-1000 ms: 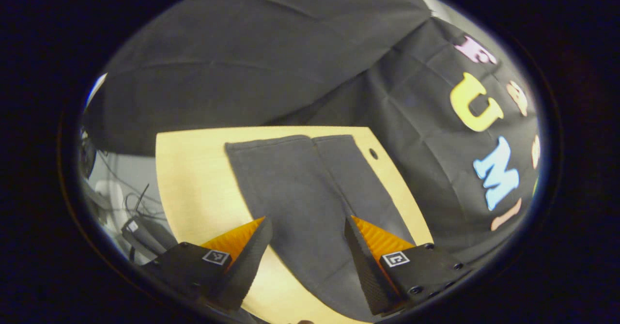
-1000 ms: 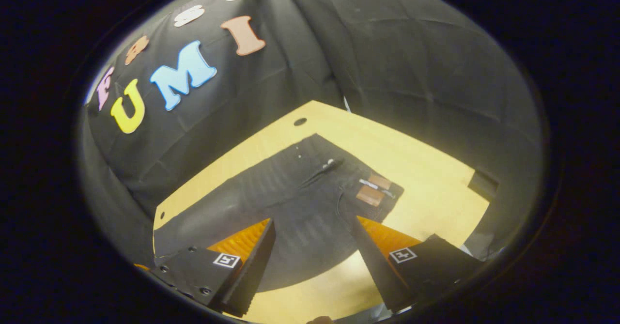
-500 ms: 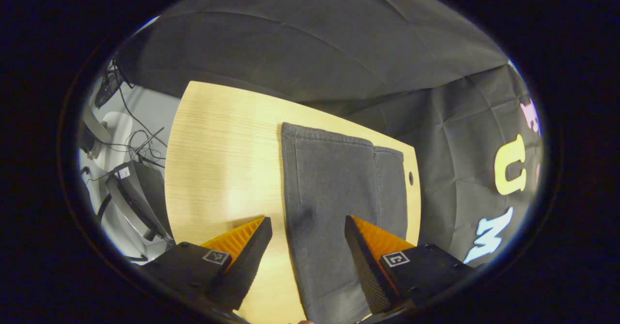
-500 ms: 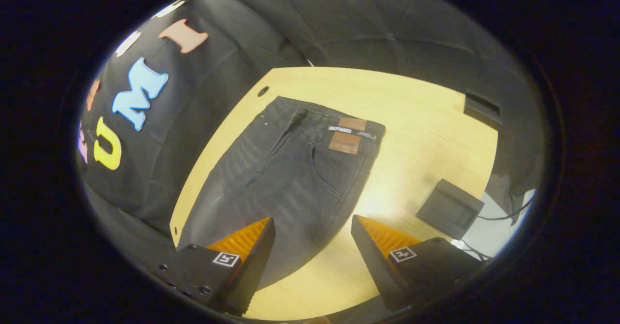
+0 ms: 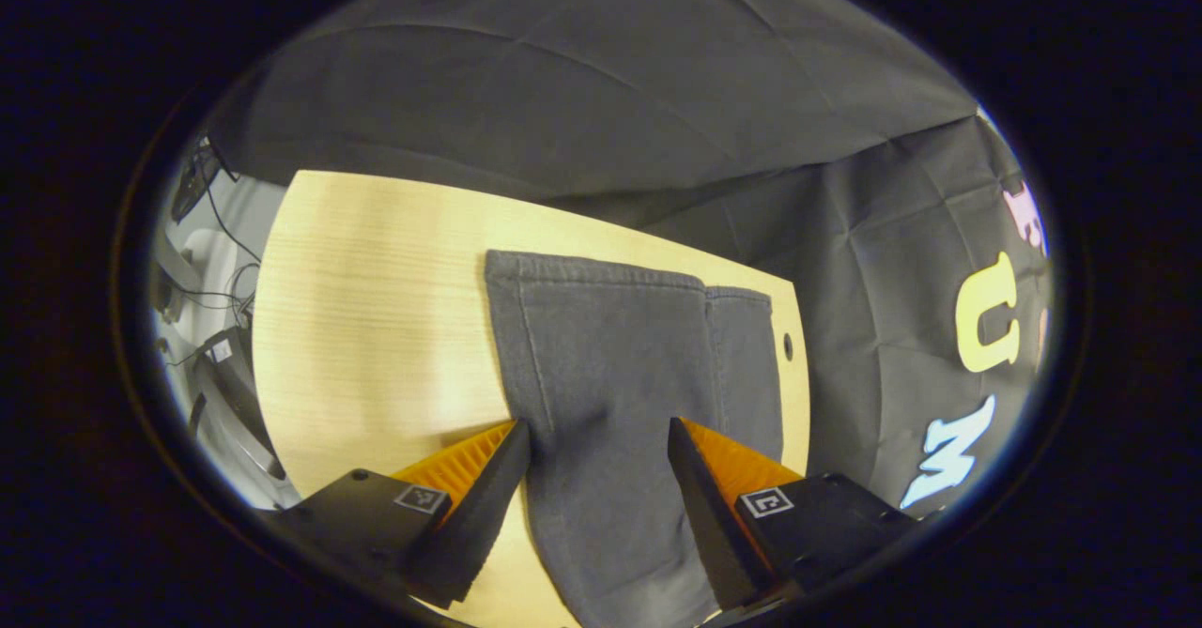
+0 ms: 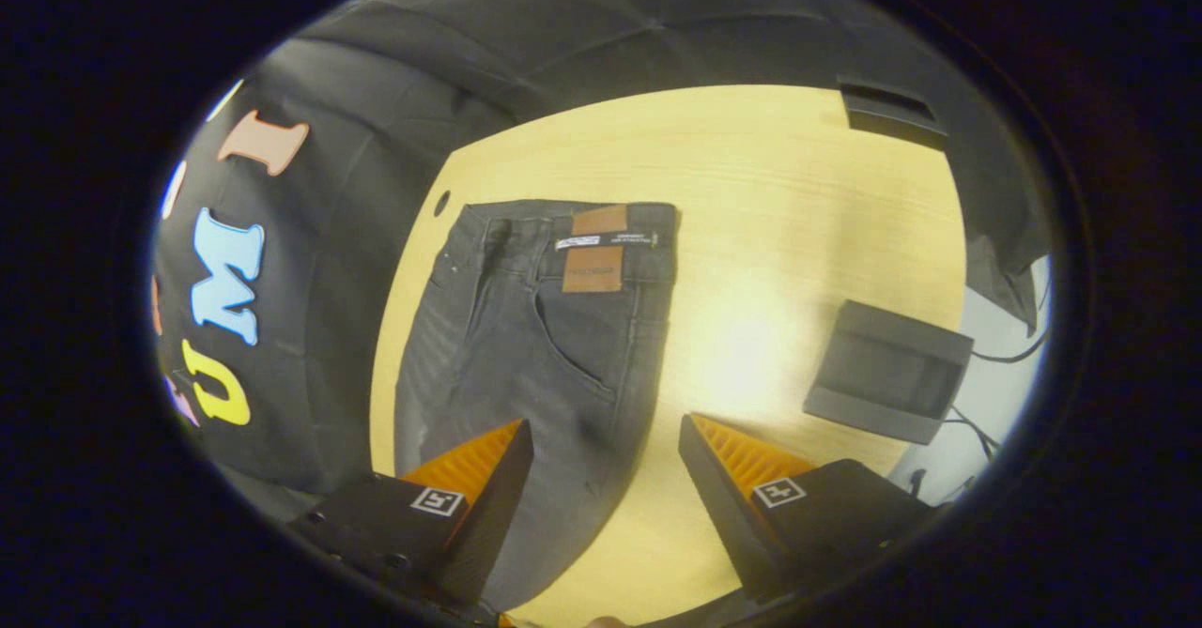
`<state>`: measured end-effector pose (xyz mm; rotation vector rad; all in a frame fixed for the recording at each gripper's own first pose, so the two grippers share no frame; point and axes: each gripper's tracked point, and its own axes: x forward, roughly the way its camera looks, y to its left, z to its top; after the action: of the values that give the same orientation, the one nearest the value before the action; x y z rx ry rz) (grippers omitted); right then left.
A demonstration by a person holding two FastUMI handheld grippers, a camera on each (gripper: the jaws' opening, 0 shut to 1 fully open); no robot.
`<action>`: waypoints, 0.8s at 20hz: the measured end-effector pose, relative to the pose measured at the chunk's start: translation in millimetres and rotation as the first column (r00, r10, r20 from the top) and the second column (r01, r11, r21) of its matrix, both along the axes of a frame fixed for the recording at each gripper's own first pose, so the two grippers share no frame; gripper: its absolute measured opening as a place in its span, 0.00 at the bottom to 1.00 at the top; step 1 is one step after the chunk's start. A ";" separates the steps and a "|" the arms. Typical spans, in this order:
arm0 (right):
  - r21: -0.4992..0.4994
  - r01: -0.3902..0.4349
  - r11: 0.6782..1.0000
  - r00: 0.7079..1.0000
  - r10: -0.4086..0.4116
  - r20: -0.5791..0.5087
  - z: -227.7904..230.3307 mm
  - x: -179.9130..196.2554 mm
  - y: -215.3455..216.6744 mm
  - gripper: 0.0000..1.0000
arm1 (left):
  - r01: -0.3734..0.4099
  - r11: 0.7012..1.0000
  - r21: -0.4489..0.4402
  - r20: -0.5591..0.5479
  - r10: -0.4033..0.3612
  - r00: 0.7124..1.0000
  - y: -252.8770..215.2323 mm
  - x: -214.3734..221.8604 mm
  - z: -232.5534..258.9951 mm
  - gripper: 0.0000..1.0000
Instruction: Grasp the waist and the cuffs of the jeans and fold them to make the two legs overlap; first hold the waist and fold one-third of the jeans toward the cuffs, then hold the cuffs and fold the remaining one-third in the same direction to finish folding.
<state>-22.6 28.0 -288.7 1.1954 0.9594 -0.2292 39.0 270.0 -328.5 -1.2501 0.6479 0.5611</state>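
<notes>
**A:** Where do you stand with the folding?

**B:** You have barely begun. Starting on your left, the left gripper (image 5: 598, 459) hangs above the leg end of the jeans (image 5: 610, 375), its jaws spread wide and holding nothing. The cuffs (image 5: 639, 281) lie flat at the far end of the table (image 5: 376, 309), the two legs side by side and touching, not overlapping. Moving to your right, the right gripper (image 6: 606, 464) hovers over the upper part of the jeans (image 6: 526, 346), jaws also released and empty. The waist (image 6: 563, 224) lies flat near the far edge of the table (image 6: 770, 234), with a brown patch (image 6: 593, 271) on it. A dark box (image 6: 887, 370) sits just off the table's right side.

**A:** So what is left for you?

**B:** By my reckoning, everything: the lengthwise fold that stacks the legs, then the waist third, then the cuff third. No fold shows in the fabric.

**A:** And what has changed from a second ago?

**B:** In both views the jeans have swung round. In the left gripper view the legs ran diagonally across the table a second ago; now they run almost straight away from you, and more bare table shows to the left. In the right gripper view the waist sat tilted off to the right; now it is squared up ahead, and the dark box has come into sight. The jaws stayed open throughout.
</notes>
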 end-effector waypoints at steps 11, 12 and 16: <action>0.080 -0.041 0.996 0.999 0.041 0.001 -18.7 22.9 14.3 0.24 | -0.027 0.991 -0.135 0.052 0.034 0.998 -7.9 6.9 -19.6 0.54; 0.091 -0.044 0.995 0.999 0.045 -0.004 -20.5 21.8 13.3 0.12 | -0.033 0.988 -0.150 0.060 0.043 0.997 -5.8 5.6 -21.2 0.29; 0.139 -0.065 0.988 0.998 0.066 -0.004 -20.8 21.8 12.5 0.07 | -0.017 0.988 -0.154 0.025 0.021 0.999 -8.6 -0.9 -26.4 0.13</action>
<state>-0.8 40.5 -309.5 1.2886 1.0335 -0.1162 38.1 261.4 -354.9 -1.4072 0.6673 0.5167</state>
